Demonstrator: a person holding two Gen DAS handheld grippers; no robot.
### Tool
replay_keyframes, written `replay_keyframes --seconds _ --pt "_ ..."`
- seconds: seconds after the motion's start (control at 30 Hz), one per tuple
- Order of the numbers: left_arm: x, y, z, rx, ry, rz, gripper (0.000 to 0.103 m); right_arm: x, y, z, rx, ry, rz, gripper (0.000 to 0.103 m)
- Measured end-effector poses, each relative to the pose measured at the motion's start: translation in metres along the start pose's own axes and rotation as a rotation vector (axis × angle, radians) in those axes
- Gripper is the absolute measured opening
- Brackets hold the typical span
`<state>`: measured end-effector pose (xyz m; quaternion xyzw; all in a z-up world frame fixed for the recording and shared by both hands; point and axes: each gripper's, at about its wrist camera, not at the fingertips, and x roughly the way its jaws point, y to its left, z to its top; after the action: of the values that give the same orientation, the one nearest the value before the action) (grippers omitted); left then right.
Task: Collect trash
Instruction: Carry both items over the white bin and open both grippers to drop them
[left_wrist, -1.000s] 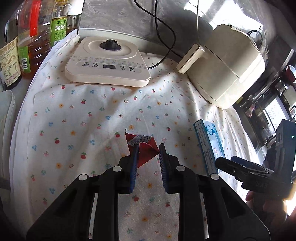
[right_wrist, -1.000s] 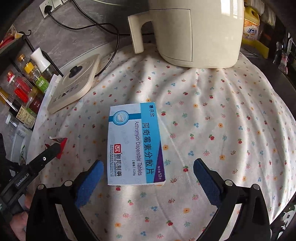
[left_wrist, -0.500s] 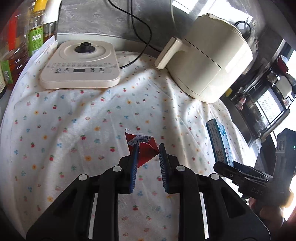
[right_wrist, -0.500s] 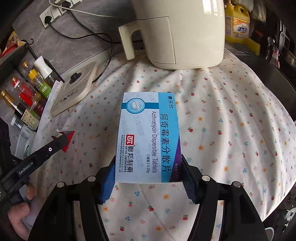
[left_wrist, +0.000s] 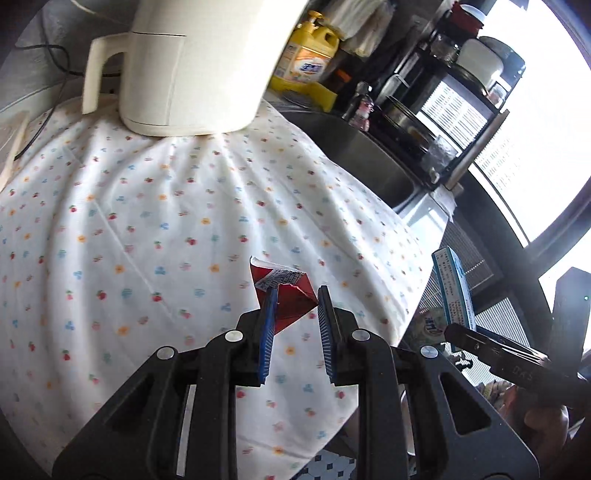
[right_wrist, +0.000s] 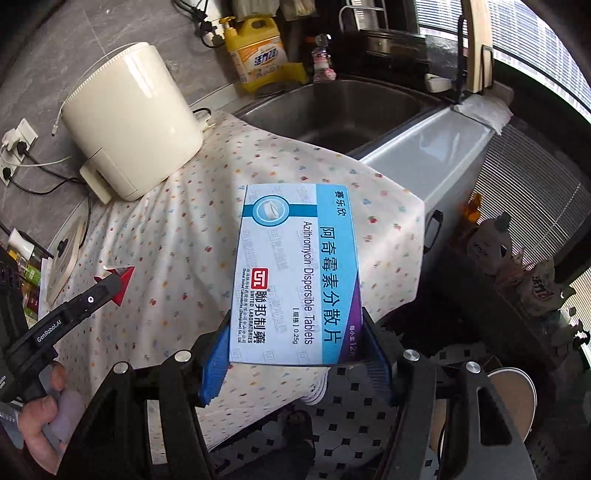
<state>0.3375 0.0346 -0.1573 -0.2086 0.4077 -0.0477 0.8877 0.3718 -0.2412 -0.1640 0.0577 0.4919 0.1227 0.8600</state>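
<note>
Claws both grip trash. Left claw (left_wrist: 295, 314) pinches a red wrapper (left_wrist: 284, 295). Right claw (right_wrist: 295, 365) clamps a blue tablet box (right_wrist: 295, 273) above the floral cloth (right_wrist: 177, 236).

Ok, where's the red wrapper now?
Left wrist view, centre: the red wrapper is pinched in the left gripper, lifted above the floral cloth.

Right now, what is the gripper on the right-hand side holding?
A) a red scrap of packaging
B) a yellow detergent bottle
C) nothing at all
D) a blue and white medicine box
D: in the right wrist view the right gripper has its blue pads pressed against both sides of the medicine box, which is lifted clear of the flowered cloth.
</note>
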Motion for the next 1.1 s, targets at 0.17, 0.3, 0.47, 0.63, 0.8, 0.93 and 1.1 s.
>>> replay_keyframes --seconds 0.17,0.3,0.47,0.63,0.8,0.93,1.1 --pt "0.030 -0.072 -0.013 0.108 0.065 -0.080 0.022 -0.025 -0.082 -0.026 0.140 -0.014 -0.078 0.062" --pt "0.050 -0.124 -0.027 0.183 0.117 -0.132 0.022 -0.039 -0.140 -0.052 0.248 -0.008 -0.129 0.062" --pt "0.069 -0.180 -0.049 0.267 0.173 -0.180 0.023 -0.056 -0.201 -0.082 0.356 -0.007 -0.183 0.062" --pt "0.087 -0.226 -0.072 0.326 0.224 -0.216 0.022 -0.066 -0.249 -0.105 0.419 0.017 -0.208 0.086" --pt "0.104 -0.266 -0.097 0.367 0.273 -0.251 0.022 -0.084 -0.289 -0.129 0.477 0.009 -0.249 0.092" --pt "0.117 -0.295 -0.120 0.394 0.318 -0.279 0.023 -0.099 -0.321 -0.151 0.541 0.010 -0.270 0.092" --pt "0.131 -0.329 -0.150 0.436 0.383 -0.318 0.023 -0.119 -0.350 -0.172 0.589 -0.003 -0.297 0.092"
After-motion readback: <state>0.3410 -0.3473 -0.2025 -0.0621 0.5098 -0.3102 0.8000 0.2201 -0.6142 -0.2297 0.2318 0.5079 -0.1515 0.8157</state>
